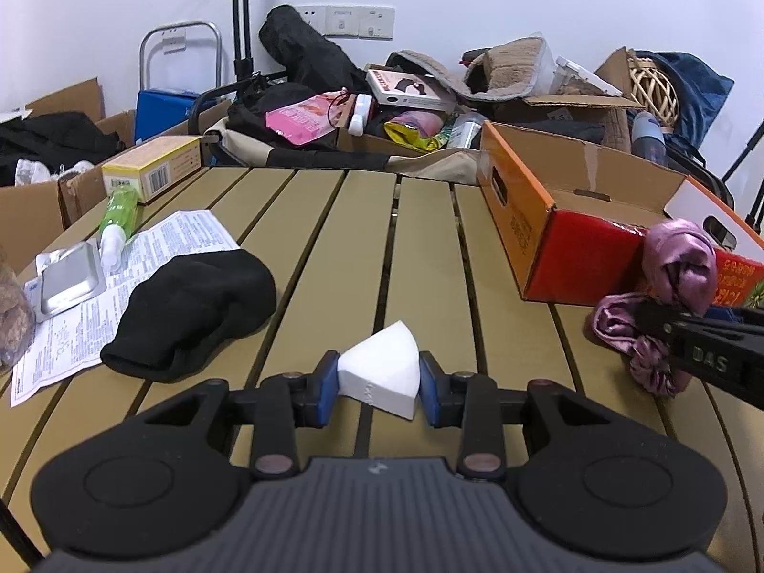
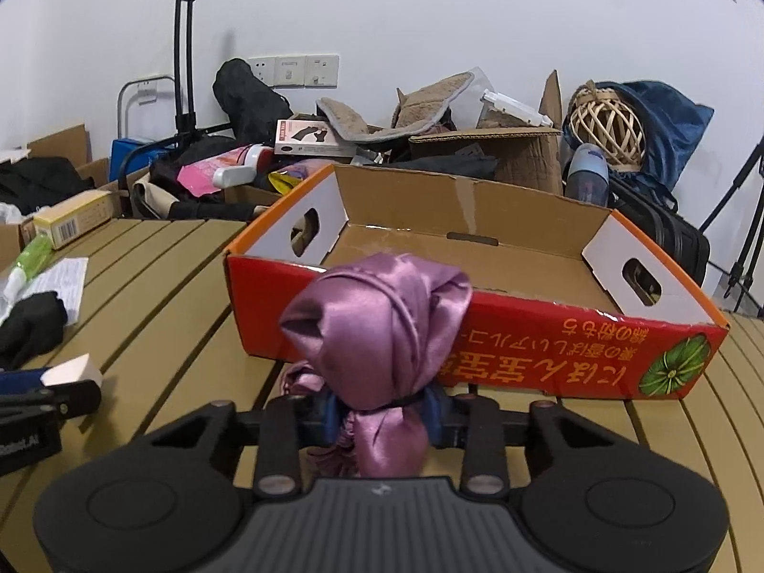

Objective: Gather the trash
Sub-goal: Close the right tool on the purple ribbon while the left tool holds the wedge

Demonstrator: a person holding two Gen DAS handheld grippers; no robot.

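Two handheld grippers work a slatted table (image 1: 334, 238) strewn with odds and ends, each already carrying something. The left gripper (image 1: 379, 389) pinches a white foam wedge (image 1: 379, 372) between its blue pads, holding it just above the slats near the table's middle. The right gripper (image 2: 384, 413) has its jaws pressed tight on the tied neck of a purple satin bundle (image 2: 377, 320), whose knotted head stands upright above the pads while its tail hangs below.

What matters next is the open cardboard box (image 2: 477, 315): it lies straight ahead of the right gripper, its long red side running crosswise and close behind the bundle, the rim at about the level of the bundle's head. The right hand is plainly the nearer; from the left gripper the box sits ahead and off to the right, well apart from the wedge. Both grippers point forward and tilt downward toward the tabletop.

The bundle would probably need lifting over the near wall before release. A black sock (image 1: 191, 305), a leaflet (image 1: 143, 262), a foil blister pack (image 1: 69, 277) and a green bottle (image 1: 117, 219) lie on the table's left side.
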